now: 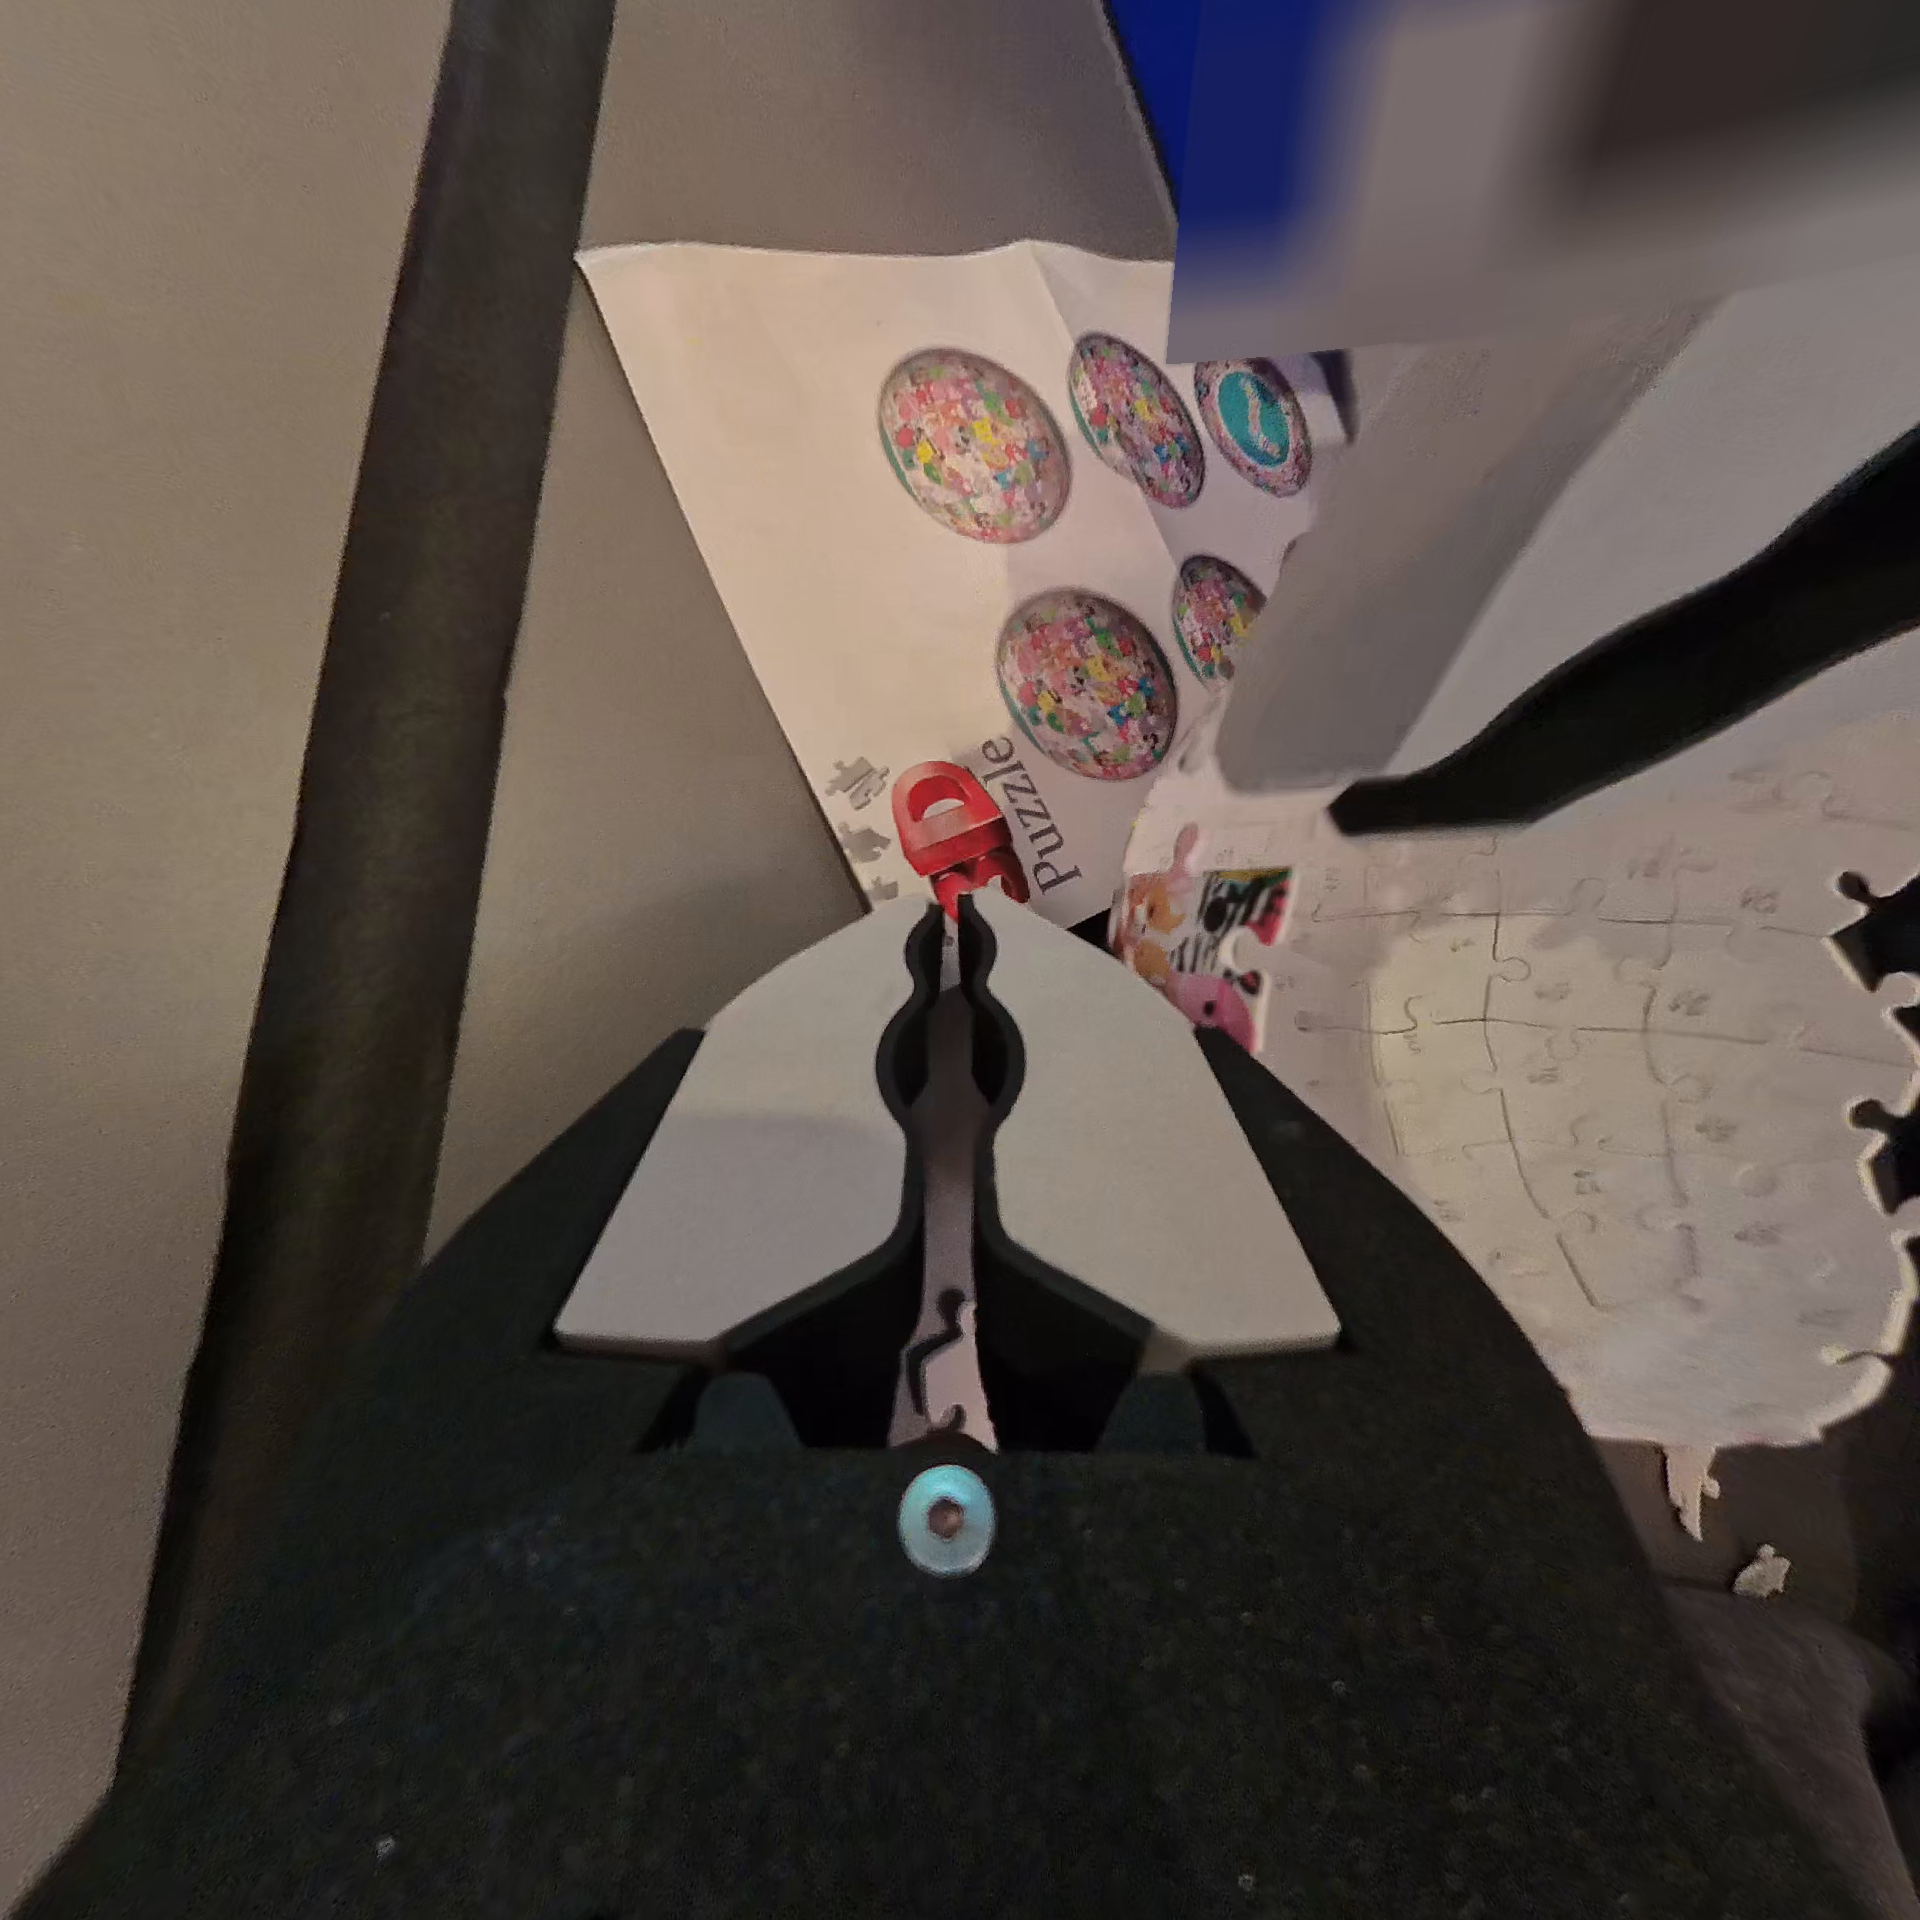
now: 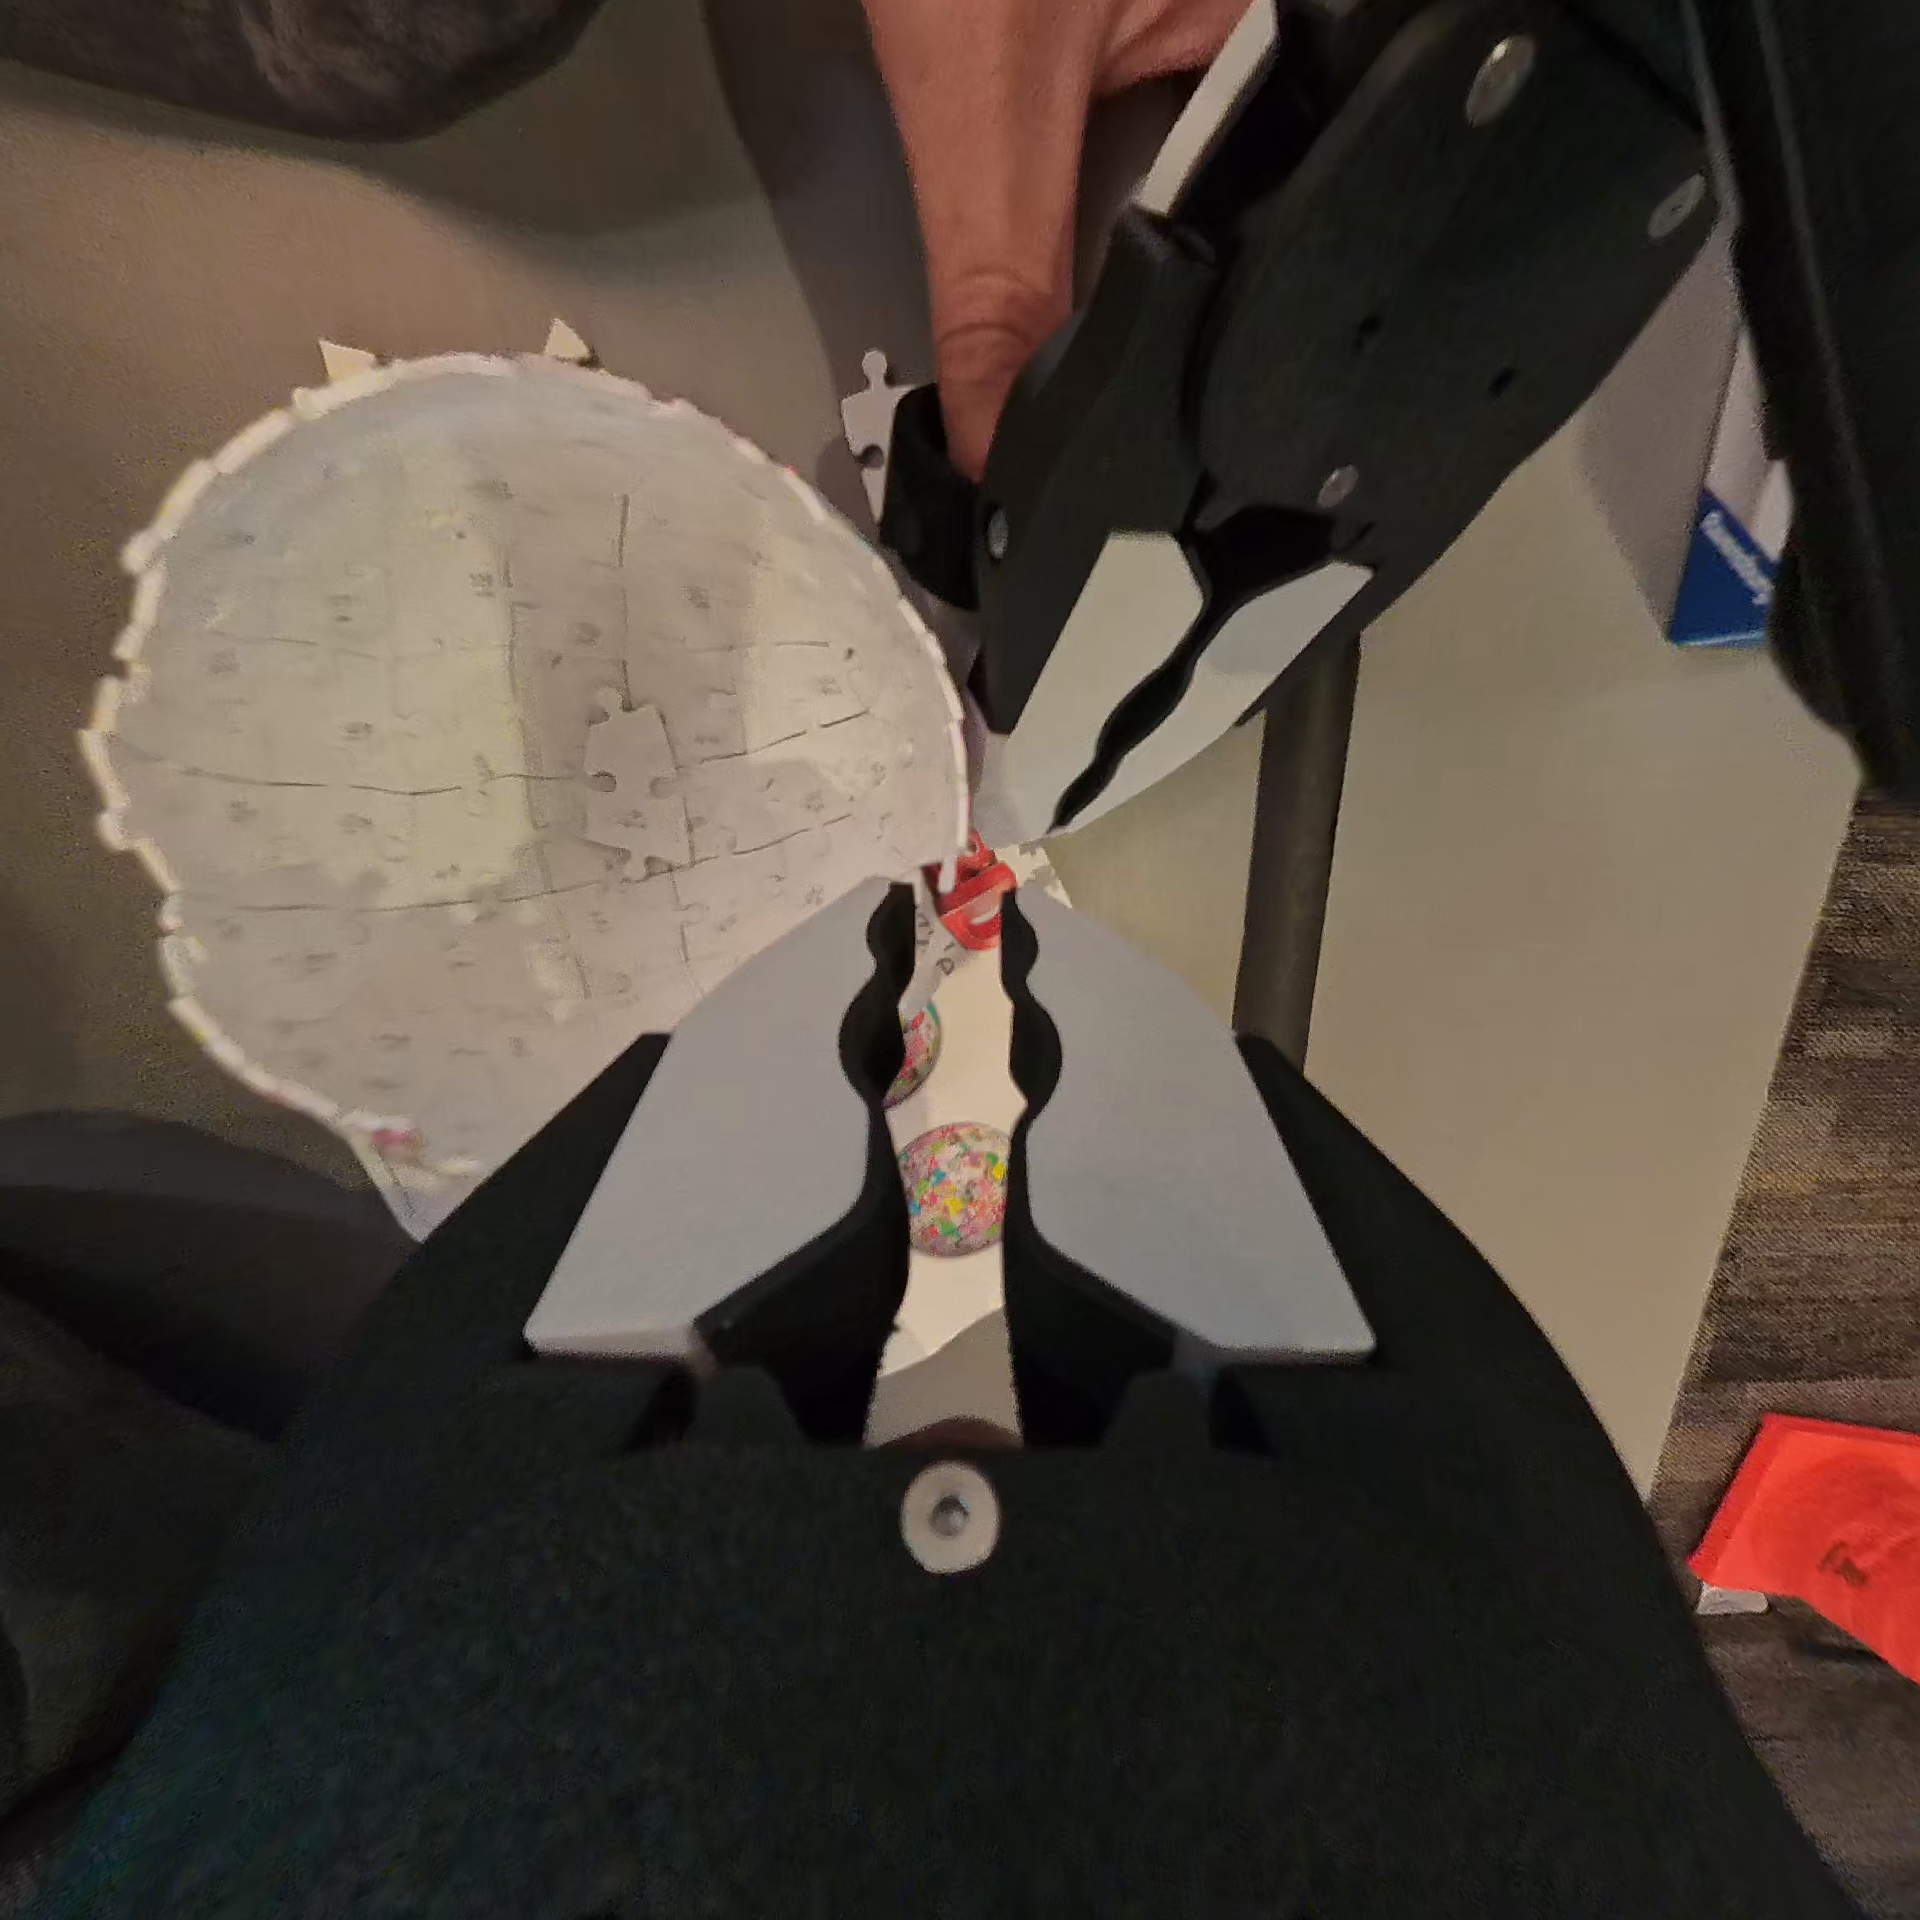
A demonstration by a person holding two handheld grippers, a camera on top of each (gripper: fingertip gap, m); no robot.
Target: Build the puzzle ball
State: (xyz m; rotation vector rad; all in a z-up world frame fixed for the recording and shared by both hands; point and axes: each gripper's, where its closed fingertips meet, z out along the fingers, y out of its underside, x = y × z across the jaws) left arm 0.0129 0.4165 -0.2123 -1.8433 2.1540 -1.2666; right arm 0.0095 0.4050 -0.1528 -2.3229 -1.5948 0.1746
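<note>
L claw (image 1: 951, 914) is pressed together on a thin puzzle piece (image 1: 940, 1340), which runs edge-on down the slot between its two fingers; white w/ black squiggle marks showing near the base. In the right wrist view the same claw comes in from upper right, tips meeting at the rim of the half-built puzzle ball (image 2: 499, 748), w/ a person's hand (image 2: 987, 208) gripping the handle behind it. The ball is an open shell, hollow side facing the R camera: white/grey backs of interlocked pieces, jagged tabbed rim all round, held up off the surface, left of centre in that view. One loose piece (image 2: 629, 779) lies inside the bowl. In the left wrist view the shell fills the right side, printed colour faces just visible on its outer edge near the claw tips. R claw (image 2: 951, 904) is spread a little, gap clear betw. the fingers, nothing pinched that I can see; its tips sit just beside the shell's rim and nearly touch the L claw's tips. Below both, an instruction sheet (image 1: 831, 499) lies flat, white w/ pictures of finished colourful balls and a red logo. A dark pole or leg (image 1: 436, 623) runs beside the sheet. Red card or packet (image 2: 1829, 1527) on a dark floor at lower right, blue box edge (image 2: 1730, 582) far right. Can't tell if the held piece is already slotted into the rim.
</note>
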